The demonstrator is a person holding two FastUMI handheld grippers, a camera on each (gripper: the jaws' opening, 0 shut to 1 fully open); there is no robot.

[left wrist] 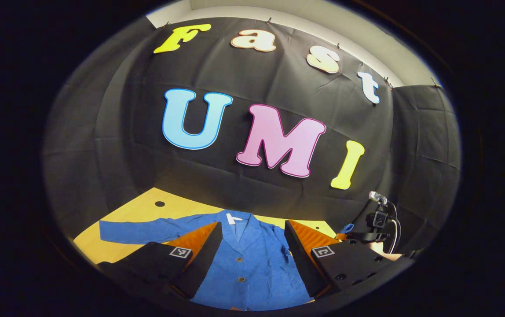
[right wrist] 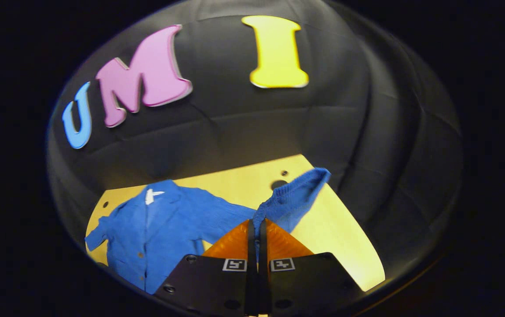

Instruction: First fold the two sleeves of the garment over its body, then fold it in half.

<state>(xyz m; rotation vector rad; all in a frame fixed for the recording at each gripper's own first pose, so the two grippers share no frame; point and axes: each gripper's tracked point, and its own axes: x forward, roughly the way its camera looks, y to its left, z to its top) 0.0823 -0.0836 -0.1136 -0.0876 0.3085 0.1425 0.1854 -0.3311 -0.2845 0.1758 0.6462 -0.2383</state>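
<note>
One sleeve (right wrist: 294, 198) is being pinched in the closed right gripper (right wrist: 257, 229), lying outboard of the jacket (right wrist: 160, 229) body; left gripper (left wrist: 252, 240) is hovering open above the placket.

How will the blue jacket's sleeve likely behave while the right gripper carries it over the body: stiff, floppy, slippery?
Probably floppy: the sleeve, pinched in the right gripper, bends upward from the flat jacket instead of lifting the body with it. It looks light, since the cuff end stands up past the pinch. The ribbed weave suggests decent grip, though the table looks smooth, so the body may slide.
</note>
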